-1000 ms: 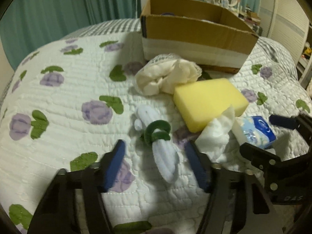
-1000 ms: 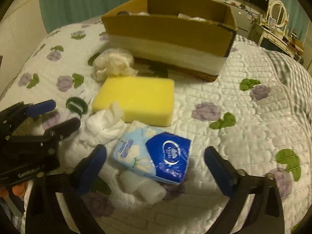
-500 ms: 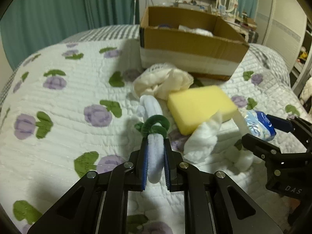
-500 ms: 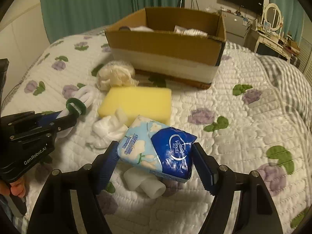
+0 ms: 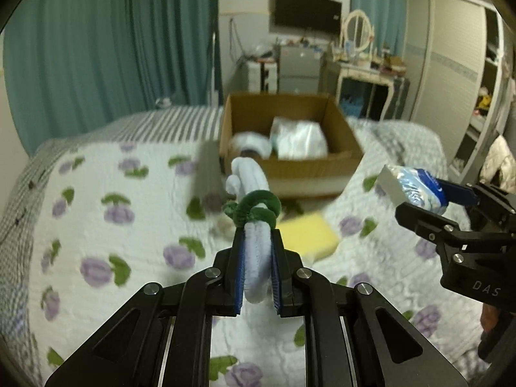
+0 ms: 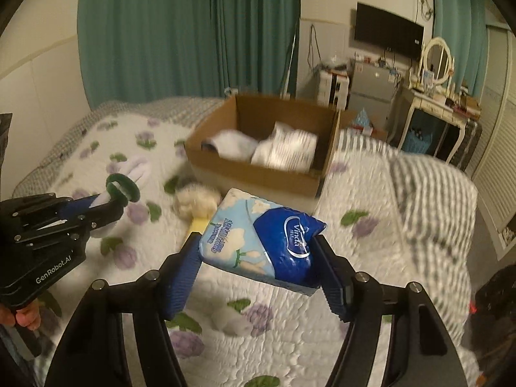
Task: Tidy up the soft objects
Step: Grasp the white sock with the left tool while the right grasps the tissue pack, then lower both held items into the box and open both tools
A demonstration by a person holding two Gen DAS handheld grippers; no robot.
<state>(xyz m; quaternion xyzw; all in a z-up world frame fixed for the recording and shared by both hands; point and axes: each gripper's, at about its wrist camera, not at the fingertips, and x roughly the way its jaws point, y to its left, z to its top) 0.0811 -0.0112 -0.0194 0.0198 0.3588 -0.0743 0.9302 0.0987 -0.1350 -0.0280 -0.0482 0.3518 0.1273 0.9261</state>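
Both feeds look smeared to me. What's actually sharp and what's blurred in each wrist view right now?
Left wrist view: left claw and its white plush roll are sharp; quilt and cardboard box are motion-blurred. Right wrist view: right claw and tissue pack are crisp; the box and bedding smear. Both have dim light and fisheye bending.

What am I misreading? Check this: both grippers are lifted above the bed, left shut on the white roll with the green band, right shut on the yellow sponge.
One thing is wrong: the right gripper is shut on the blue tissue pack, as the right wrist view shows. The yellow sponge lies on the bed. The left gripper does hold the white roll.
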